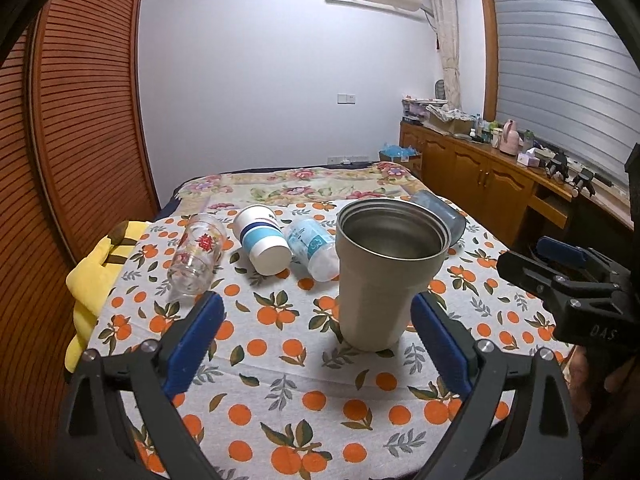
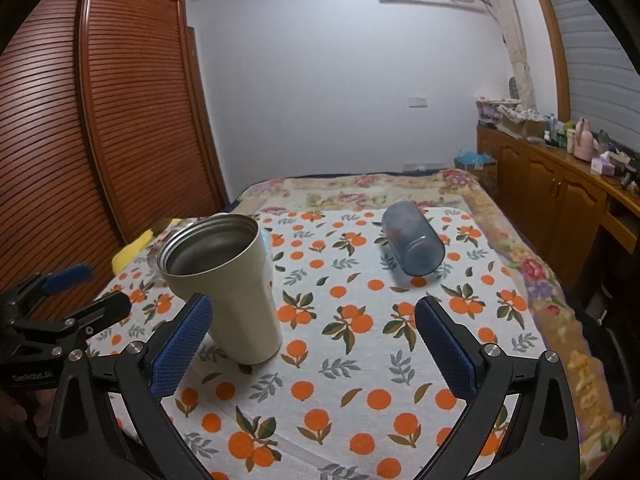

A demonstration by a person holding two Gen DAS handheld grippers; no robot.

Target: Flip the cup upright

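A beige metal tumbler (image 1: 386,272) stands upright, mouth up, on the orange-print tablecloth (image 1: 280,380); it also shows in the right wrist view (image 2: 236,292). My left gripper (image 1: 316,316) is open, its blue pads either side of the tumbler's base without touching it. My right gripper (image 2: 312,320) is open and empty, with the tumbler by its left pad. A blue glass cup (image 2: 412,244) lies on its side further back. A flowered clear glass (image 1: 196,256), a blue-striped paper cup (image 1: 262,238) and a clear plastic cup (image 1: 314,248) also lie on their sides.
The table stands against a bed with a floral blanket (image 1: 304,184). A louvred wooden wardrobe (image 1: 80,120) is at the left, a wooden sideboard (image 1: 480,176) with clutter at the right. A yellow cloth (image 1: 92,280) hangs at the table's left edge.
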